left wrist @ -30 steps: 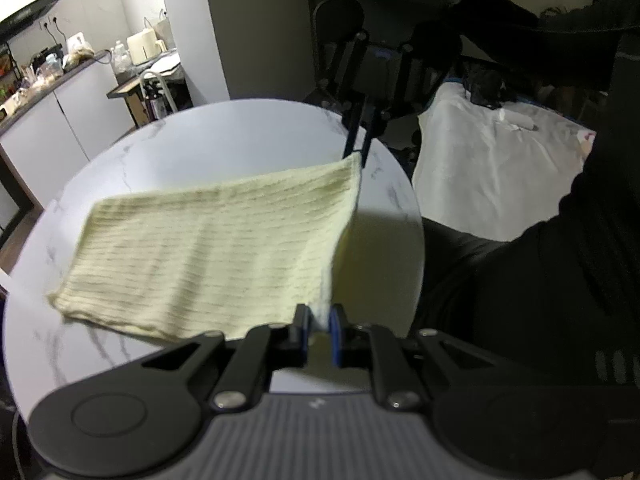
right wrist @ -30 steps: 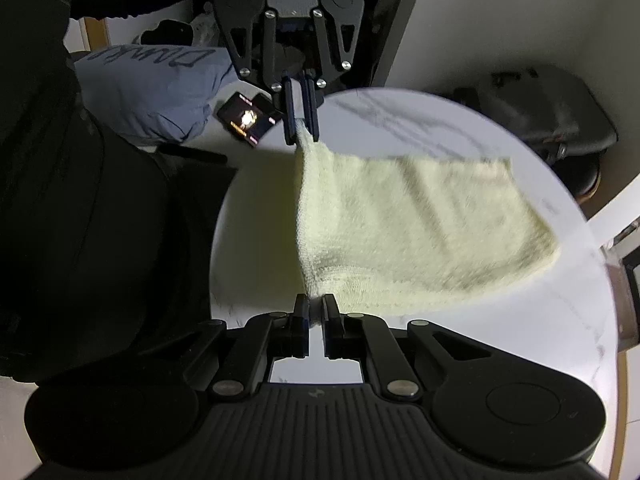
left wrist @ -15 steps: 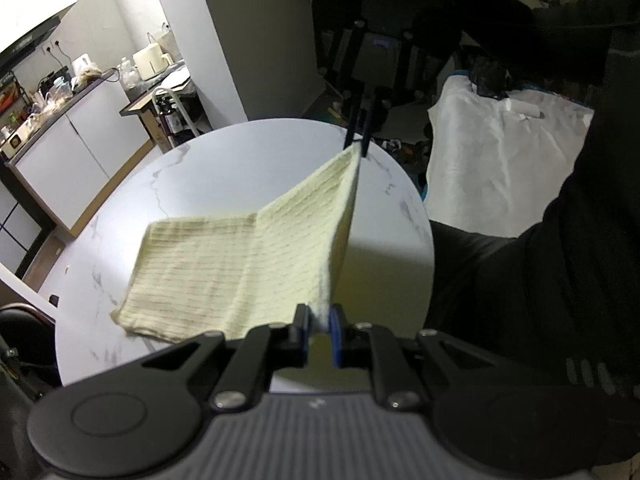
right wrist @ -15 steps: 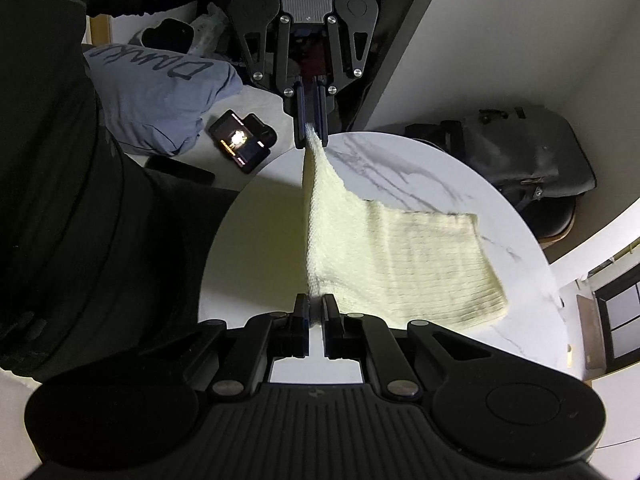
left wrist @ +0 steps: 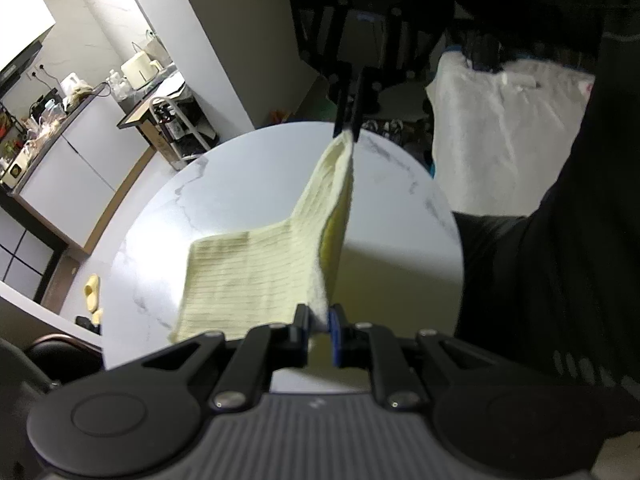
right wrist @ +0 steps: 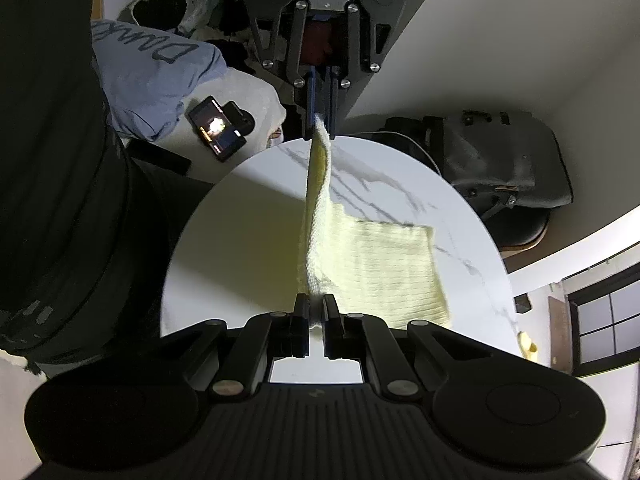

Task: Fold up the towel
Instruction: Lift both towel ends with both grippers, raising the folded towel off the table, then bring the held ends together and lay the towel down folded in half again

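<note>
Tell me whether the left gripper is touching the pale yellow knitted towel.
Touching. In the left wrist view, the left gripper pinches the pale yellow knitted towel's corner.

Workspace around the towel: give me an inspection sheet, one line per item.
Surface: round white marble-look table, bare apart from the towel.
Job's things: pale yellow towel, one edge lifted off the table and stretched between the two grippers, the far part lying flat.
Clutter: nothing seen on the table; a lit phone lies beyond its edge on a white cloth.
Grippers: left gripper shut on a towel corner; right gripper shut on the other corner of that edge.
Cables: thin cable by the dark bag, off the table.
Surroundings: kitchen counter with appliances, person's dark sleeve, dim room.
</note>
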